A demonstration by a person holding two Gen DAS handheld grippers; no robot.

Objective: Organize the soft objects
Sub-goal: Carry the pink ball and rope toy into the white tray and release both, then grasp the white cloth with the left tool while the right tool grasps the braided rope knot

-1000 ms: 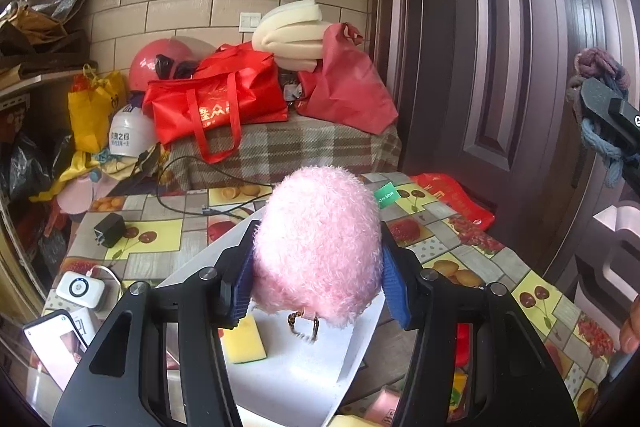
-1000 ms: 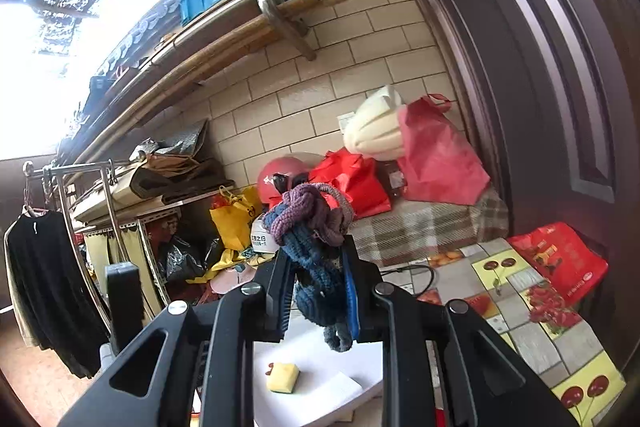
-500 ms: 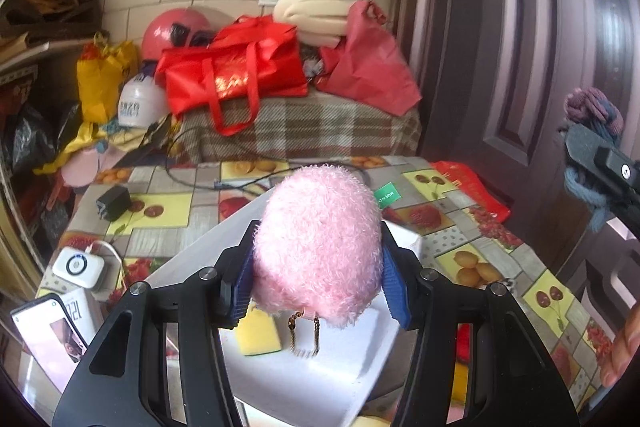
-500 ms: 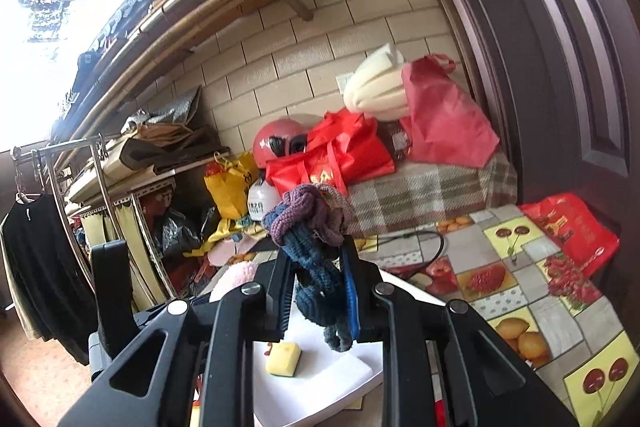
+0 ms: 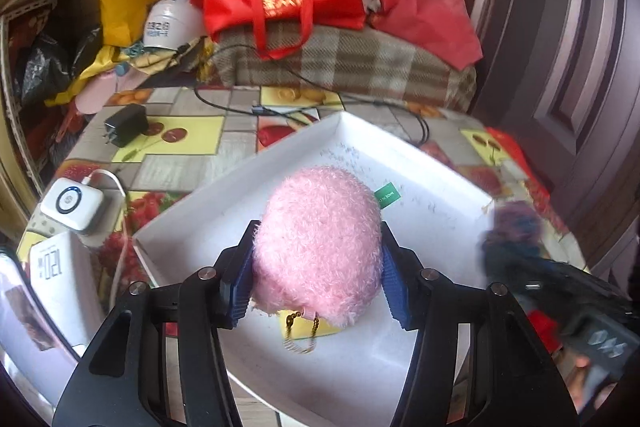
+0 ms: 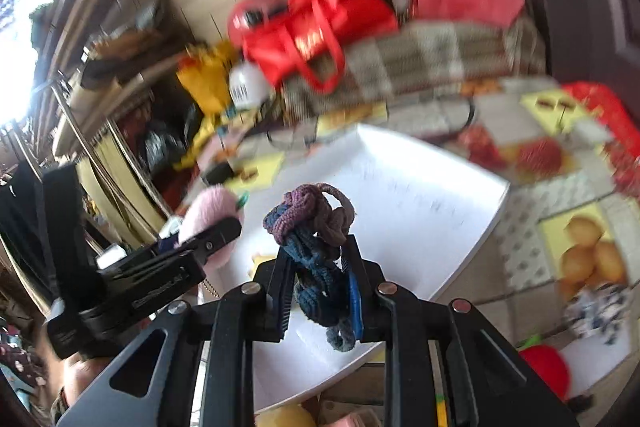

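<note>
Your left gripper [image 5: 316, 279] has the pink fluffy pouch [image 5: 316, 251] squeezed between its two blue pads [image 5: 394, 291]. The pouch is round and hairy, like a soft ball, with a green label at its upper right side and a small gold chain [image 5: 300, 333] hanging under it. It hangs low over the white tray [image 5: 420, 163], near the front part of it. A yellow sponge [image 5: 289, 325] lies on the tray floor just under the pouch and is mostly hidden by it.

Your right gripper [image 6: 320, 287] is nearly closed, its jaws just starting to part, and it pinches a knitted cord bundle [image 6: 314, 247]. The bundle is dark blue in the lower part and purple-mauve on the top, twisted in loops. One loop sticks out above the fingers and another end hangs below them. It is also over the white tray, toward the right side of it.

Both grippers point downward at a slant to the tray and sit side by side, the left one showing at the left edge of the right wrist view. The tray stands on a table with a fruit-pattern cloth [image 5: 180, 135]. The right wrist view is blurred, so small details there are not clear.
</note>
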